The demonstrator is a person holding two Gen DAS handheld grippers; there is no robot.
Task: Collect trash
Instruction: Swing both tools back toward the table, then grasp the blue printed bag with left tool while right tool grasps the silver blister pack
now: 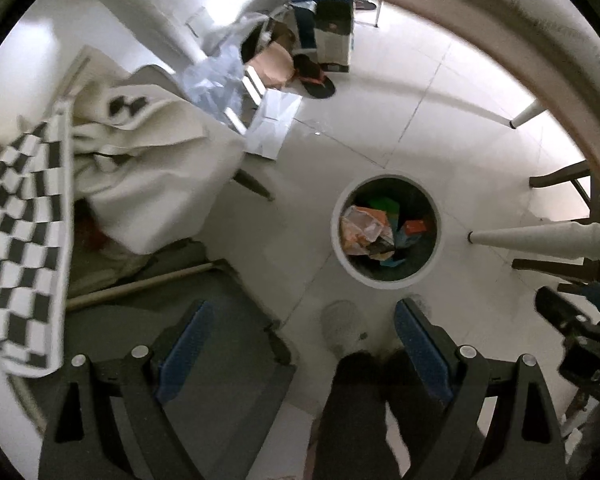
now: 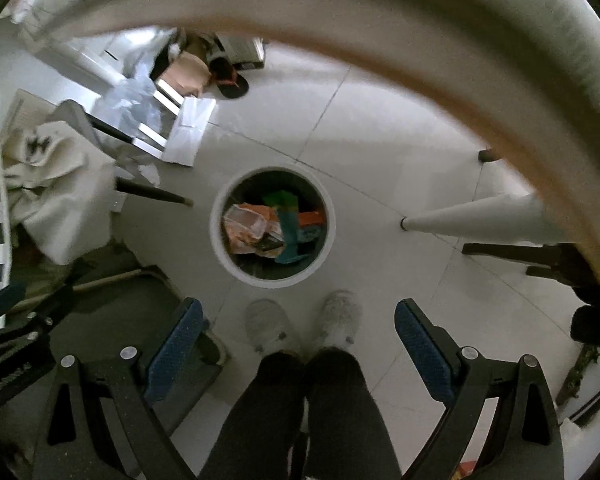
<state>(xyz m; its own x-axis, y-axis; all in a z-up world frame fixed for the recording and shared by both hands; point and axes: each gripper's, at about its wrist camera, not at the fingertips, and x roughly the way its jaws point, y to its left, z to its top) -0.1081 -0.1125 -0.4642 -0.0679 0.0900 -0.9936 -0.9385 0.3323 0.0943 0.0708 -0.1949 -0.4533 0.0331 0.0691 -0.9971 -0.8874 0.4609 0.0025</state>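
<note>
Left wrist view: left gripper [image 1: 302, 332] spread wide, holding nothing; white trash bin [image 1: 386, 280] on the floor at one o'clock, wrappers [image 1: 366, 228] inside.

Right wrist view: right gripper [image 2: 298, 328] wide, empty; bin [image 2: 272, 280] at twelve o'clock, beyond white slippers [image 2: 340, 316].

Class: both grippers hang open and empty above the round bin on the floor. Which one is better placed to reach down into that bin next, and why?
Probably the right gripper: the bin sits almost centred ahead of its open jaws. For the left gripper, the bin lies off to the right.
</note>
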